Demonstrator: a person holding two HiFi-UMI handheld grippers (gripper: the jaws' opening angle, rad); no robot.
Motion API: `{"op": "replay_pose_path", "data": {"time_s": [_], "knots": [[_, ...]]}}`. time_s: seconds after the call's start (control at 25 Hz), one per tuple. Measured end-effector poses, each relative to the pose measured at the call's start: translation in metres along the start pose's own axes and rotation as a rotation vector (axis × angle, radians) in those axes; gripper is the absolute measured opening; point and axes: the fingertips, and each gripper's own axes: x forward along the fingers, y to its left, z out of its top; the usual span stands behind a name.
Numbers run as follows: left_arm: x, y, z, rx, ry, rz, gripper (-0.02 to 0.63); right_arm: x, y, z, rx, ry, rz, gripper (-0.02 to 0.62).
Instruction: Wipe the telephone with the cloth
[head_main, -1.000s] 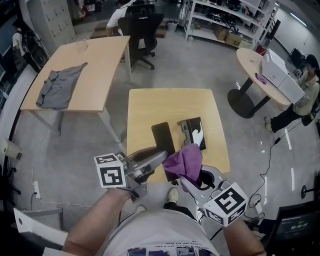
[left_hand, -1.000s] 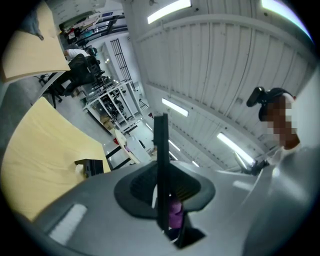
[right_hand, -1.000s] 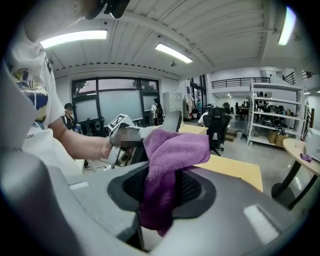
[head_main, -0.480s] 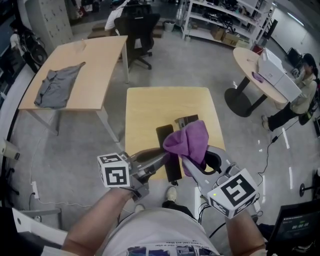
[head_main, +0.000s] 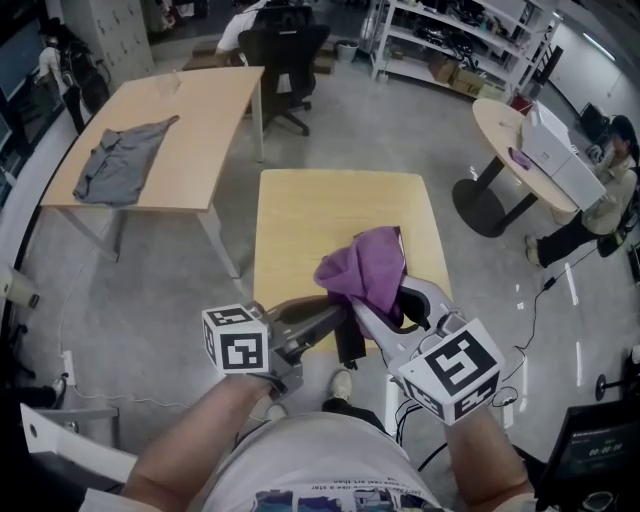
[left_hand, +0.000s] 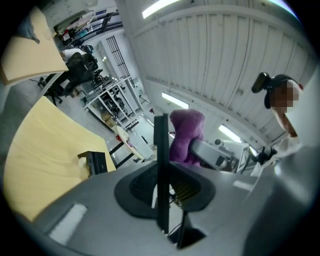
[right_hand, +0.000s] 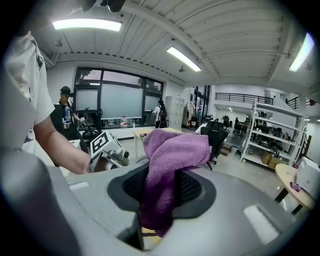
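The left gripper (left_hand: 161, 192) is clamping narrowly on the telephone (left_hand: 160, 145), a thin black slab standing edge-on between its pads, clear above the yellow table (head_main: 340, 215). The right gripper (right_hand: 159, 200) is pinching the purple cloth (right_hand: 175, 147), which is bunching over its jaws and hanging just beside the telephone. Judging by this, the wiping stroke is about to begin: the next move is calling for pressing the cloth flat against 1 face and stroking along it, with the left grip holding firm
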Motion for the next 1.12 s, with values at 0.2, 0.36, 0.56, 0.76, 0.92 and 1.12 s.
{"op": "replay_pose_path", "data": {"time_s": [0.2, 0.36, 0.56, 0.76, 0.92, 1.12], "knots": [[-0.004, 0.001, 0.002, 0.000, -0.016, 0.011, 0.083, 0.000, 0.022, -0.012, 0.003, 0.018, 0.040, 0.117], [-0.010, -0.003, 0.005, -0.013, -0.030, 0.009, 0.083, -0.002, 0.041, -0.023, 0.030, 0.031, 0.056, 0.117], [-0.016, -0.003, 0.009, -0.025, -0.054, 0.002, 0.083, -0.009, 0.054, -0.046, 0.076, 0.065, 0.062, 0.117], [-0.022, -0.004, 0.019, -0.033, -0.085, -0.004, 0.083, -0.016, 0.070, -0.074, 0.114, 0.113, 0.078, 0.117], [-0.026, -0.006, 0.027, -0.032, -0.100, -0.014, 0.083, -0.021, 0.077, -0.090, 0.147, 0.146, 0.086, 0.117], [-0.026, -0.003, 0.026, -0.025, -0.098, -0.013, 0.083, -0.035, 0.065, -0.081, 0.158, 0.102, 0.078, 0.117]]}}
